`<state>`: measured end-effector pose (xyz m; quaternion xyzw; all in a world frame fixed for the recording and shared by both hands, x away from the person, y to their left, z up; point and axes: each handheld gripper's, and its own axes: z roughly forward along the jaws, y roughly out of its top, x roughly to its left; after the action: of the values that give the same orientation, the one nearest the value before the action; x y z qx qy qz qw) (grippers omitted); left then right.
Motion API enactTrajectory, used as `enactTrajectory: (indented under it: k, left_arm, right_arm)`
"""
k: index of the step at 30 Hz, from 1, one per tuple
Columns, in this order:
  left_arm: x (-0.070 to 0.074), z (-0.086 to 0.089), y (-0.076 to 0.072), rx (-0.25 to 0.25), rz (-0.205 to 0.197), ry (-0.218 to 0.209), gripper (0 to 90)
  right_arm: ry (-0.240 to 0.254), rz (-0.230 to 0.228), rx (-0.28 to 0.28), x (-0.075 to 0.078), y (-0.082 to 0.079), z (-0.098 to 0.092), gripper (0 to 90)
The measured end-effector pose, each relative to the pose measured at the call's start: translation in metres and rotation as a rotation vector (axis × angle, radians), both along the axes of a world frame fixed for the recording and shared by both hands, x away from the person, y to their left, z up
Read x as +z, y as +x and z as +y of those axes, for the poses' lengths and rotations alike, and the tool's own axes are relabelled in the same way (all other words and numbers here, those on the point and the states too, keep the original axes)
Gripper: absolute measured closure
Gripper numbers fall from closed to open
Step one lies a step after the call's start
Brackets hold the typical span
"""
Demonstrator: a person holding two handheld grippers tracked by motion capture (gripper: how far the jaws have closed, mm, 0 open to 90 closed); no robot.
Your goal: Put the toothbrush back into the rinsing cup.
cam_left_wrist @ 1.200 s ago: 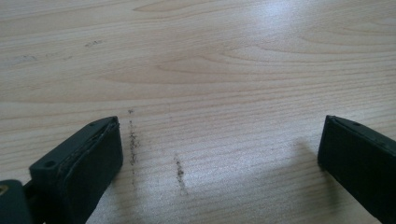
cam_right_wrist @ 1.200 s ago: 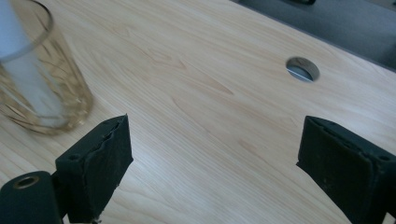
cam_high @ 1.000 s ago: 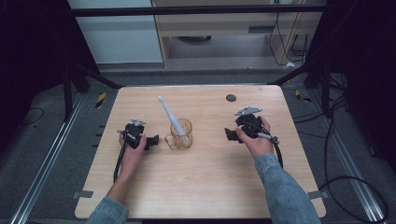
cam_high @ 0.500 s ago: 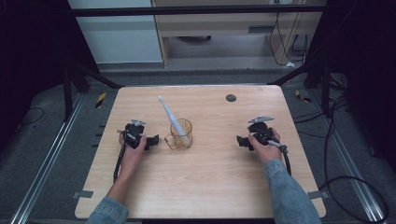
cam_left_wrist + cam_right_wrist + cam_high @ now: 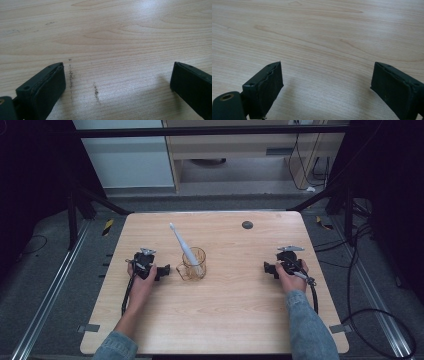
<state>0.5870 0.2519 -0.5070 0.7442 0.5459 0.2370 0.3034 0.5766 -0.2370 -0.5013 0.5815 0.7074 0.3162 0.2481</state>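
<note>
A clear amber glass mug (image 5: 193, 265) stands upright left of the desk's middle, its handle turned toward the left gripper (image 5: 165, 270). A white electric toothbrush (image 5: 184, 246) stands in it, leaning up and to the left so that its head rises well above the rim. The left gripper rests low over the desk (image 5: 225, 320) just beside the mug's handle, apart from it; in the left gripper view (image 5: 117, 85) its jaws stand wide with bare wood between them. The right gripper (image 5: 268, 268) lies well apart from the mug, near the right edge, and the right gripper view (image 5: 325, 86) shows its jaws spread wide as well, with bare wood between them. A stretch of bare wood lies between the right gripper and the mug.

A small dark round disc (image 5: 247, 225) sits on the desk toward its far edge, right of centre. No writing or brand can be read anywhere.

The desk is pale wood with a plain grain; the left gripper view shows two short lines of dark specks (image 5: 71, 76) on it near the left jaw. Around it lies grey floor (image 5: 45, 285) with metal rails, black frame struts, loose black cables (image 5: 370, 315) to the right, and a light cabinet (image 5: 240, 150) beyond the far edge. The person's sleeves (image 5: 307, 330) are blue denim.
</note>
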Motion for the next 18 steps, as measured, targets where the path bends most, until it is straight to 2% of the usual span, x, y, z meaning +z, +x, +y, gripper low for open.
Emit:
enactTrajectory:
  k: [5, 6, 10, 15, 18]
  left_arm:
    - [0.0000, 0.0000, 0.0000, 0.000, 0.000, 0.000, 0.0]
    - [0.0000, 0.0000, 0.0000, 0.000, 0.000, 0.000, 0.0]
    - [0.0000, 0.0000, 0.0000, 0.000, 0.000, 0.000, 0.0]
    - [0.0000, 0.0001, 0.0000, -0.001, 0.000, 0.000, 0.0]
    - [-0.0002, -0.0001, 0.0000, -0.001, -0.003, -0.001, 0.0]
  right_arm:
    - [0.023, -0.005, -0.042, -0.0072, 0.0042, -0.0065, 10.5]
    - [0.005, -0.017, -0.050, -0.0087, 0.0051, -0.0074, 10.3]
    - [-0.016, -0.006, -0.058, -0.0088, 0.0057, -0.0051, 7.2]
    - [-0.015, 0.008, -0.059, -0.0098, 0.0052, -0.0033, 1.0]
    - [-0.009, 0.019, -0.103, -0.0096, 0.0059, -0.0006, 0.2]
